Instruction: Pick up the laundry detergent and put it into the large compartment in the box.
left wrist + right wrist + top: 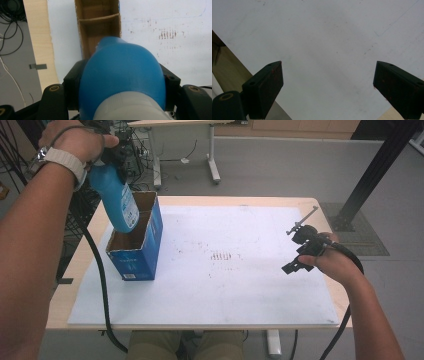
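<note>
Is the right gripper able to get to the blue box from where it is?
Probably yes. The right gripper has its jaws open and holds nothing, and bare white mat lies between it and the blue box. But the blue bottle in the left gripper hangs over the box's open top.

A light wooden table [75,265] carries a white sheet [240,285] that covers most of its top, marked with faint dark specks near the middle. A blue carton [142,252], open-topped and divided inside, stands on the sheet's far left part.
</note>
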A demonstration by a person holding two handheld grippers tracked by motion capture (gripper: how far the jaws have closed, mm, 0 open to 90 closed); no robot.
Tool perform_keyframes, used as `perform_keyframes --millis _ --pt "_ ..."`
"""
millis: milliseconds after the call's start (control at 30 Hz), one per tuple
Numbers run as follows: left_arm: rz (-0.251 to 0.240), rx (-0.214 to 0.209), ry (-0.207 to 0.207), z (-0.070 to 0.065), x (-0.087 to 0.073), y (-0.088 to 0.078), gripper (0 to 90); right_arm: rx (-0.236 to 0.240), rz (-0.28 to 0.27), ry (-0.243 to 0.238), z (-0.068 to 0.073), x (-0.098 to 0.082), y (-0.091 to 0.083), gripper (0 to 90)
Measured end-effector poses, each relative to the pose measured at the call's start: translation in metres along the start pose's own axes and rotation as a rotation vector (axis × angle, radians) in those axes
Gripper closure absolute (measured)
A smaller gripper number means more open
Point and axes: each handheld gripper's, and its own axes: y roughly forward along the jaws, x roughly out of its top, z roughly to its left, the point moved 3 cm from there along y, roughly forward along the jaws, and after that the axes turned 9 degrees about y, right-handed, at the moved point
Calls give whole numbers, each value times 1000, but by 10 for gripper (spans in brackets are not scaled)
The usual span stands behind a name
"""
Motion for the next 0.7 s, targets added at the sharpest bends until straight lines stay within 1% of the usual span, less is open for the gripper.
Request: perform_keyframes --millis 233,400,700 --pt "5 -2 -14 6 0 8 378 1 3 -1 0 2 1 91" --pt "5 1 -24 8 1 12 377 2 5 0 1 3 2 91" --pt "10 3 -28 11 2 21 377 3 7 0 0 3 4 92"
